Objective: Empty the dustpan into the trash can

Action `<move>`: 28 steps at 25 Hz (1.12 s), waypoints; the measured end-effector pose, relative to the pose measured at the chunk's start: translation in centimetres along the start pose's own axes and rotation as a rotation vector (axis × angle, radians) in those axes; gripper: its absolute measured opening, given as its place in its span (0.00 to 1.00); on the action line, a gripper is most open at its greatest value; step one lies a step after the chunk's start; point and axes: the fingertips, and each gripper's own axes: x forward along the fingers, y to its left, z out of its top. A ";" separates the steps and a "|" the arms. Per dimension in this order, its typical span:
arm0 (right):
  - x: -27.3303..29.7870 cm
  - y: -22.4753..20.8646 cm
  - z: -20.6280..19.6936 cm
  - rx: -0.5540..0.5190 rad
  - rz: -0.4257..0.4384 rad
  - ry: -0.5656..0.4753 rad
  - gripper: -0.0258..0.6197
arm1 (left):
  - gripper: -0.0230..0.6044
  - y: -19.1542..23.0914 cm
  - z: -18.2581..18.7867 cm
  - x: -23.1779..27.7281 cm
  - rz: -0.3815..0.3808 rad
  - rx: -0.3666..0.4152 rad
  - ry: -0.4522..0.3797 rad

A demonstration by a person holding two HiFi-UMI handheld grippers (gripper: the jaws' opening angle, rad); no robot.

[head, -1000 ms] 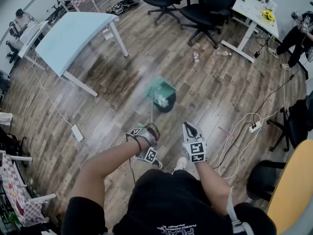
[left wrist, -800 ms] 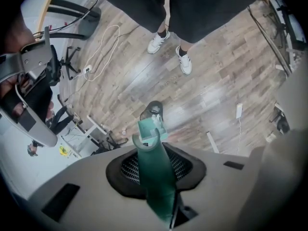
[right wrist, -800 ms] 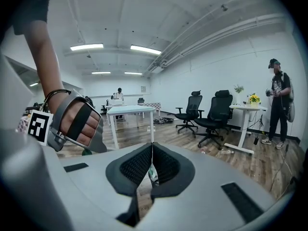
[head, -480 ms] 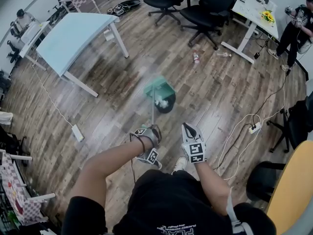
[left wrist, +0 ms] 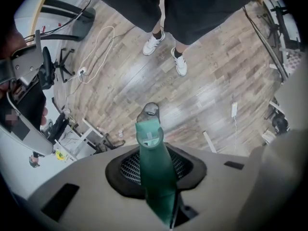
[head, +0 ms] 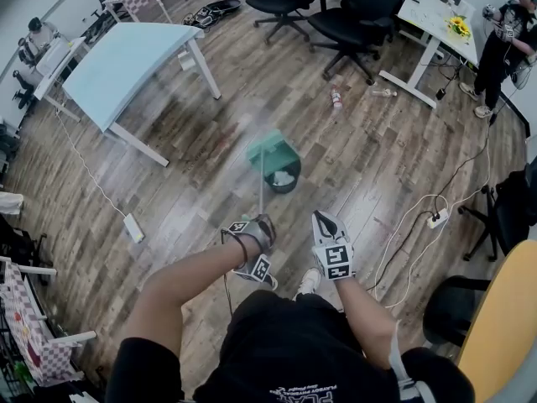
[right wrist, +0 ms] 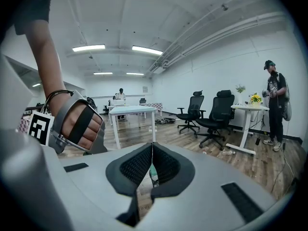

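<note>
A green dustpan (head: 273, 148) hangs tilted over a small black trash can (head: 286, 186) on the wood floor, straight ahead of me. White crumpled paper (head: 283, 177) lies inside the can. The pan's long thin handle (head: 262, 191) runs back to my left gripper (head: 260, 222), which is shut on it. In the left gripper view the green handle (left wrist: 153, 158) sits clamped between the black pads, its end pointing at the floor. My right gripper (head: 325, 218) hovers just right of the left one. Its jaws (right wrist: 152, 150) are shut with nothing between them.
A light blue table (head: 126, 57) stands at the far left. Black office chairs (head: 357, 15) and a white desk (head: 440, 15) stand at the back. A bottle (head: 336, 97) lies on the floor. Cables and a power strip (head: 435, 219) trail at right. A person (head: 503, 40) stands far right.
The dustpan stays over the can, almost unmoved. My left wrist has rolled slightly. The person at the far right has moved toward the back.
</note>
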 end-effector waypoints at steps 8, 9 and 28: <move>0.0 0.0 -0.5 0.012 0.005 0.009 0.08 | 0.21 1.0 -0.8 0.4 0.022 -0.088 -0.014; 0.0 0.1 -0.4 0.014 0.006 0.009 0.08 | 0.20 0.9 -0.6 0.8 0.024 -0.105 -0.017; 1.2 0.1 0.3 0.005 0.019 0.008 0.08 | 0.19 2.0 -3.6 0.0 -0.010 -0.617 -0.138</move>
